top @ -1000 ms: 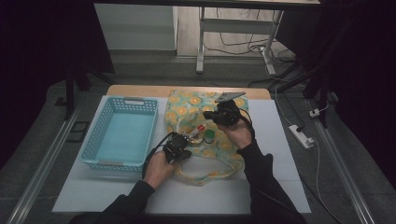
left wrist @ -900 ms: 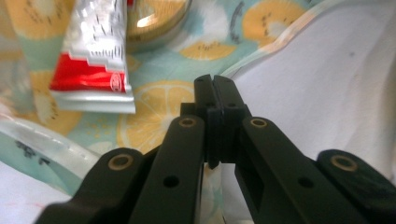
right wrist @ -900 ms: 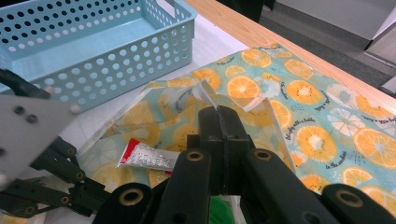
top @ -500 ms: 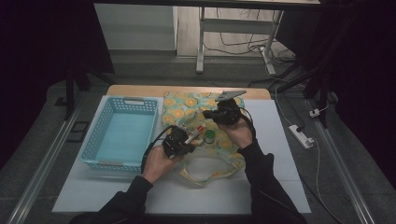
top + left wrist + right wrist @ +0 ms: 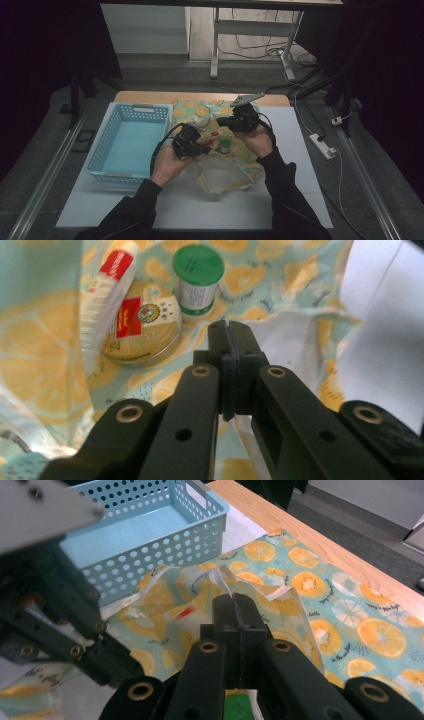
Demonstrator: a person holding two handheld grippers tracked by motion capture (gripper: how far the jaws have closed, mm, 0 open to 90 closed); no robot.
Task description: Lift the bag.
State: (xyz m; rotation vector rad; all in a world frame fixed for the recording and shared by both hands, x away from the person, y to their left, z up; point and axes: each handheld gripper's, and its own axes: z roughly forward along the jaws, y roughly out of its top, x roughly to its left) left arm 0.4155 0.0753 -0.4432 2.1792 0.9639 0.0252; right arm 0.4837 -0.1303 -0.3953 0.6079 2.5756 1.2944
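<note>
A bag printed with orange slices is being held open on the desk, near its middle and just right of the blue basket, which stands at the left edge. The left gripper is pressed shut on the near lip of the bag's mouth; in the left gripper view the jaws are closed tight, with a thin fold of the film caught between them. The right gripper is likewise pinched on the far lip, and in the right gripper view a crumpled edge of the bag is seen rising from the closed jaws. The mouth is thus pulled apart between the two grippers.

Inside the opening three things are seen: a green-capped bottle standing upright, a round tin lying flat just beside it, and a white tube resting against the tin. The bag's long axis is judged to run from the desk's near edge toward its far edge, the raised mouth lying midway along it.

The step in hand is judged to be the opening of the bag so that its contents can be reached. For the next move, one lip would have to be released while the other is kept lifted, and the freed gripper opened over the bottle or the tube, probably for transfer to the basket.
</note>
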